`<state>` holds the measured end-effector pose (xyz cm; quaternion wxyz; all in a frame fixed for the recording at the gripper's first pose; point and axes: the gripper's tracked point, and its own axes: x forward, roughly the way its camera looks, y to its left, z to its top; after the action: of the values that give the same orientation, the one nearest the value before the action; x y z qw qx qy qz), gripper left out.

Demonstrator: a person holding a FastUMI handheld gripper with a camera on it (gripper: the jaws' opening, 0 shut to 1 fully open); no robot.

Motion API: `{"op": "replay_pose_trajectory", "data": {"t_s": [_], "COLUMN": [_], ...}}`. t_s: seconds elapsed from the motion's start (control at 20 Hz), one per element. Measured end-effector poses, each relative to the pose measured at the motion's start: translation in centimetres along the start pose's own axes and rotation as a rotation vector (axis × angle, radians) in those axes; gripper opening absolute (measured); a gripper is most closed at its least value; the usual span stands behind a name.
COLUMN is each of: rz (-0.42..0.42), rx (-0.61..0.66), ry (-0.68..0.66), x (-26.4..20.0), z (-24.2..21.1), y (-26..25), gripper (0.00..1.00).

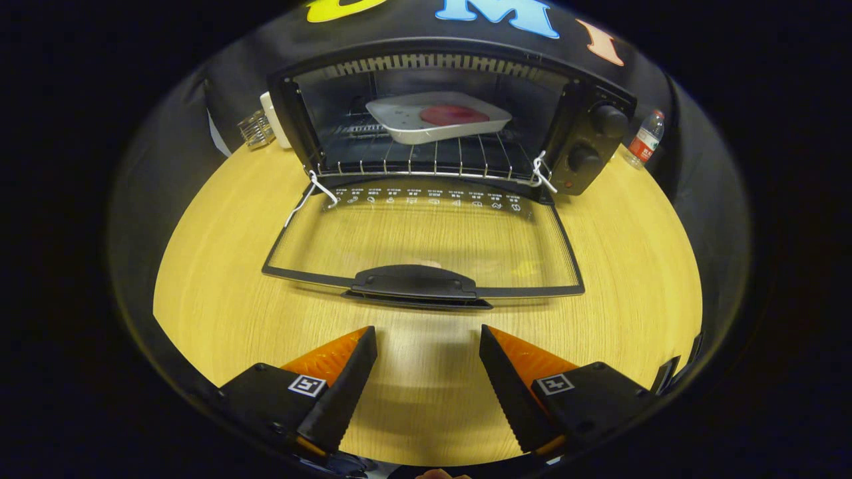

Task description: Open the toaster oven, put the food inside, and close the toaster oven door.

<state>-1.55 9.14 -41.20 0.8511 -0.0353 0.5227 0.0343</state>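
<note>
A black toaster oven (586, 133) stands at the far side of the wooden table (219, 293). Its glass door (426, 233) lies folded down flat toward me, the black handle (414, 283) nearest my fingers. Inside, on the wire rack (432, 163), sits a white tray (406, 130) holding a round red piece of food (454, 115). My gripper (428, 339) is open, a short way back from the door handle, with only bare table between its fingers (346, 382).
A plastic water bottle (647, 138) stands to the right of the oven. Left of the oven are a white block (274, 120) and a small clear ribbed object (256, 128). White cords (313, 189) hang at the door hinges.
</note>
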Motion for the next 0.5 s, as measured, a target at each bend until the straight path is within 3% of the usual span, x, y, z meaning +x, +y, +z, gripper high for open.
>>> {"op": "replay_pose_trajectory", "data": {"t_s": [0.5], "rz": [-0.013], "rx": [0.046], "ry": [0.012], "x": [1.4], "z": [1.3], "y": [0.2], "gripper": [0.98]}}
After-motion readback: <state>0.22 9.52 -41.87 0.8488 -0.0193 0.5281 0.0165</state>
